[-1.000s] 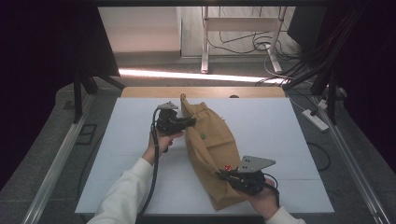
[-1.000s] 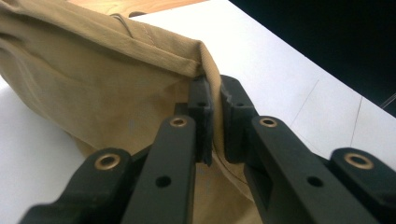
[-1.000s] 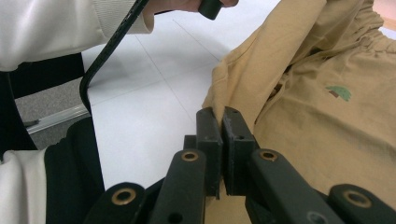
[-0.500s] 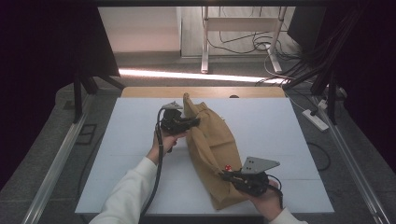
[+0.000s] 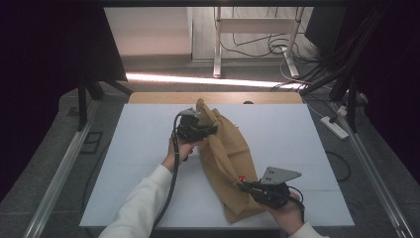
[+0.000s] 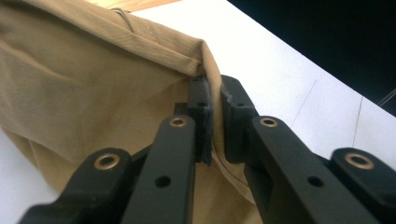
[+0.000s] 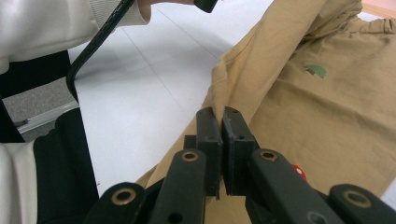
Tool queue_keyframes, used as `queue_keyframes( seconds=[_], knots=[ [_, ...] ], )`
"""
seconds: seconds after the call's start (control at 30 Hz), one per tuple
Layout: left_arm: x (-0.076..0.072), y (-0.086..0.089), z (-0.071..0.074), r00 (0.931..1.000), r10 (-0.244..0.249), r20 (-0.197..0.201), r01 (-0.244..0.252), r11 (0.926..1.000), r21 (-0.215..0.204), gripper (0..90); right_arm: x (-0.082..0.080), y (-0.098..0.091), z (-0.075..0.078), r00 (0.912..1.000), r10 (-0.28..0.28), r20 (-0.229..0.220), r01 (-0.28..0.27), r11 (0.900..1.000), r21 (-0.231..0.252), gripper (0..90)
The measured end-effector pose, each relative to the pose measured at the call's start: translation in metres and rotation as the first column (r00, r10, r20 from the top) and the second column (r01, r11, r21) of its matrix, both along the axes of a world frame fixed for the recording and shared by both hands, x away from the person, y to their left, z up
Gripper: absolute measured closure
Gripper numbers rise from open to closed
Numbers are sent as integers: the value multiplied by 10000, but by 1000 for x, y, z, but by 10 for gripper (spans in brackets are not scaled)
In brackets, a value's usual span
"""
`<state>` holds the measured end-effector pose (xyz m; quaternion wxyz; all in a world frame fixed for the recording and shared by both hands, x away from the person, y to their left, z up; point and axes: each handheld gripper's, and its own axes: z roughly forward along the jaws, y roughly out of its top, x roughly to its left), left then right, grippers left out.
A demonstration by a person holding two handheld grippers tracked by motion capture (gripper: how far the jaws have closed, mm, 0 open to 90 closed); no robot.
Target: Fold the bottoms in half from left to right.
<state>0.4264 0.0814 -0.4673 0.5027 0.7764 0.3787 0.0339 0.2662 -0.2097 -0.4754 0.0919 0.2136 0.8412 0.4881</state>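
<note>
Matt tan cloth garment, smooth white table

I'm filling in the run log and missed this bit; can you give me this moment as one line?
item: tan garment on white table | left hand-held gripper: shut on hem | right hand-held gripper: shut on folded edge | garment lifted at far end

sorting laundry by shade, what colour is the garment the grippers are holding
Tan, a khaki-like brown garment; the right gripper view shows it best.

I saw a tan cotton garment lying lengthwise down the middle of the white table, its far hemmed edge lifted off the surface and its near edge raised too. Small green and red motifs marked the cloth, which lay creased and folded over.
</note>
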Motion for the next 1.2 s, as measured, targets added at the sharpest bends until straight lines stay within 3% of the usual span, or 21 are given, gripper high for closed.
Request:
queue_keyframes(
  seconds=[0.6, 1.2],
  knots=[
    [8, -27, -9, 9997, -83, -214, 89, 9995, 299, 826, -1, -12, -9, 9997, -201, -135, 197, 9994, -296, 871],
    [14, -42, -20, 9986, -290, -439, 314, 9979, 559, 815, -3, -17, -14, 9992, -298, -251, 286, 9985, -461, 871]
  ],
)
